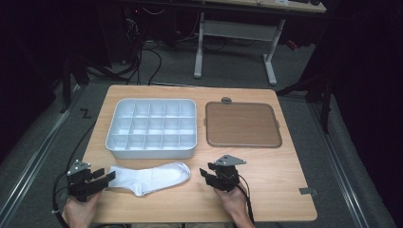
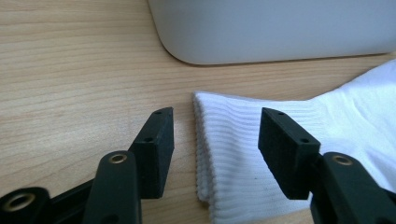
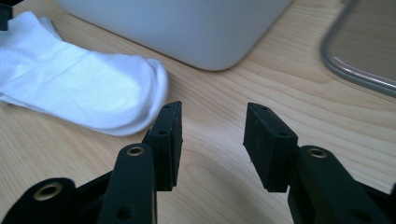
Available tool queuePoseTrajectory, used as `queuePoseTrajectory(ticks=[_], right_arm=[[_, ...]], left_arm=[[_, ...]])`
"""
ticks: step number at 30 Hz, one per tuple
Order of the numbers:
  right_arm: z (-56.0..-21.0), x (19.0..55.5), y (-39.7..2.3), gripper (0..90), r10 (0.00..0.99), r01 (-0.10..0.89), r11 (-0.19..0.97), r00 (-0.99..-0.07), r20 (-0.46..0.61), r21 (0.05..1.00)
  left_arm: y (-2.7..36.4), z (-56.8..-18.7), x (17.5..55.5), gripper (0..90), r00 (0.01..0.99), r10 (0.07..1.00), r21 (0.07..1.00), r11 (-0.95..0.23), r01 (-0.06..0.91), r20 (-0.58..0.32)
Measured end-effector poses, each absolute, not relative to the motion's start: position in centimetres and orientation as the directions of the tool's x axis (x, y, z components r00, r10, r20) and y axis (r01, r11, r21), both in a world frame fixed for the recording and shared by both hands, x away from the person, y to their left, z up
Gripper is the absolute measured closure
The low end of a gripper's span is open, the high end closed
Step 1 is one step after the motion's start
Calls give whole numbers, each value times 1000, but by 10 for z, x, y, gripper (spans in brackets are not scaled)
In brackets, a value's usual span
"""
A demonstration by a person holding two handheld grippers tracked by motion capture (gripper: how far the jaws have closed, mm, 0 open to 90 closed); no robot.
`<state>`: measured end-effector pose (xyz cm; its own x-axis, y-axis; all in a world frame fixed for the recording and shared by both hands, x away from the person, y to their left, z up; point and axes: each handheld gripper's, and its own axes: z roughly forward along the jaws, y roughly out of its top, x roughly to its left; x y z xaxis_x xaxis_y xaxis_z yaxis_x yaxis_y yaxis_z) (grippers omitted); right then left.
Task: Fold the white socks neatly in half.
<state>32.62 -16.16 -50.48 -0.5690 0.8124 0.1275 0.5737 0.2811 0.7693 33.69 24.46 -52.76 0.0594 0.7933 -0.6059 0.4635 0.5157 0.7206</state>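
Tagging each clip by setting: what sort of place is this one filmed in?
Probably a lab or workshop set up for recording, not a home. A small wooden table stands on grey carpet, cables trail across the floor behind it, and a white-legged desk stands further back.

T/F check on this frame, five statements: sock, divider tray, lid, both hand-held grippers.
1. The sock lies inside the divider tray. False: it lies on the table, in front of the tray.
2. The left hand-held gripper is open, its jaws on either side of the sock's ribbed cuff. True.
3. The right hand-held gripper is shut on the sock's toe. False: it is open, with bare table between its jaws.
4. The tray's compartments look empty. True.
5. The brown lid lies to the left of the tray. False: it lies to its right.
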Motion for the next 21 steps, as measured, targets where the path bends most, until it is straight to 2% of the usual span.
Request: queuePoseTrajectory(ticks=[6, 21], right_arm=[[-507, 332, -139, 583, 784, 567, 305, -605, 136, 765], [-517, 342, -116, 596, 759, 582, 318, -629, 167, 748]], left_arm=[[240, -531, 340, 465, 56, 793, 714, 512, 478, -606], [234, -536, 341, 447, 47, 833, 740, 463, 488, -552]])
